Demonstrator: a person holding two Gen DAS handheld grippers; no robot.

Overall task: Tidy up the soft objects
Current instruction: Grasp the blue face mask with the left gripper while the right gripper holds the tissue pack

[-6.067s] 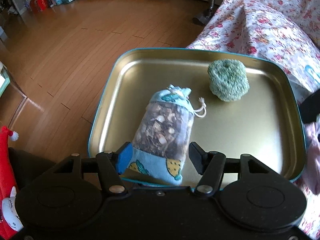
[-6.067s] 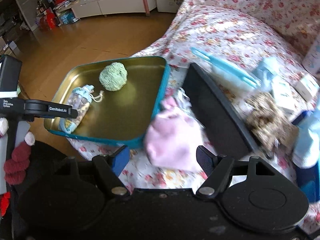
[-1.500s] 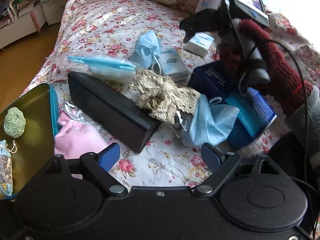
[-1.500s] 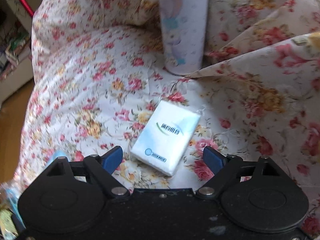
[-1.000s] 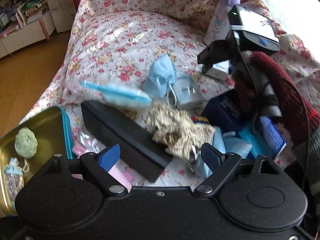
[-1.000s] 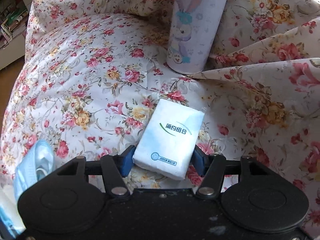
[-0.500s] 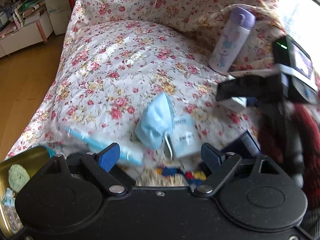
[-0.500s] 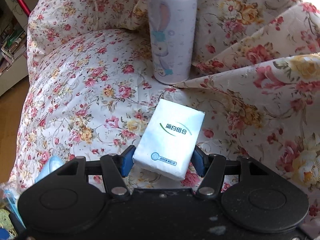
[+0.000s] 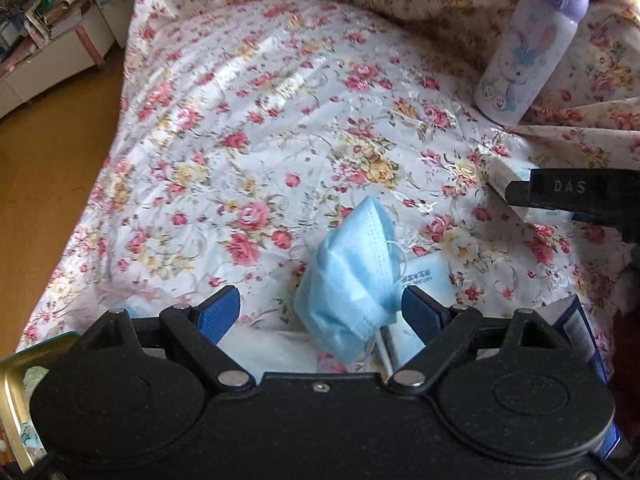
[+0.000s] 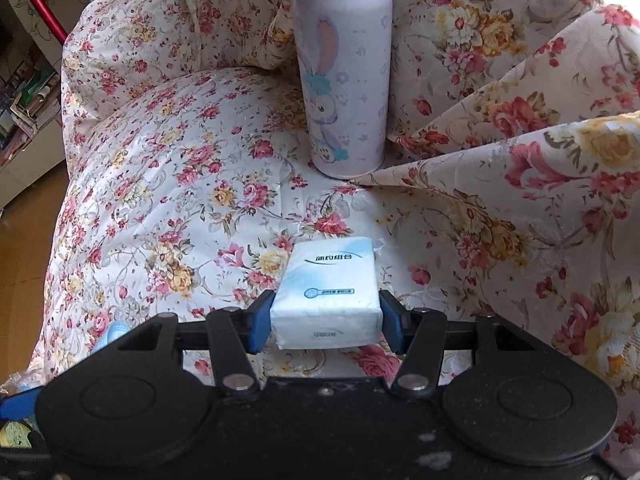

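My right gripper (image 10: 325, 322) is shut on a white and pale blue tissue pack (image 10: 328, 292) and holds it just above the flowered bedspread (image 10: 168, 208). In the left wrist view the right gripper's black finger (image 9: 576, 194) shows at the right edge with the tissue pack (image 9: 506, 176) in it. My left gripper (image 9: 320, 312) is open and empty. A crumpled blue face mask (image 9: 352, 276) lies between its fingers, over a pale blue packet (image 9: 424, 280).
A purple and white bunny bottle (image 10: 344, 80) stands upright behind the tissue pack; it also shows in the left wrist view (image 9: 528, 48). The gold tray's corner (image 9: 12, 392) is at lower left. A dark blue box (image 9: 580, 344) lies at the right.
My right gripper closed on the tissue pack and lifted it slightly, turning it square to the camera. My left gripper swung away from the tray and black box toward the blue mask.
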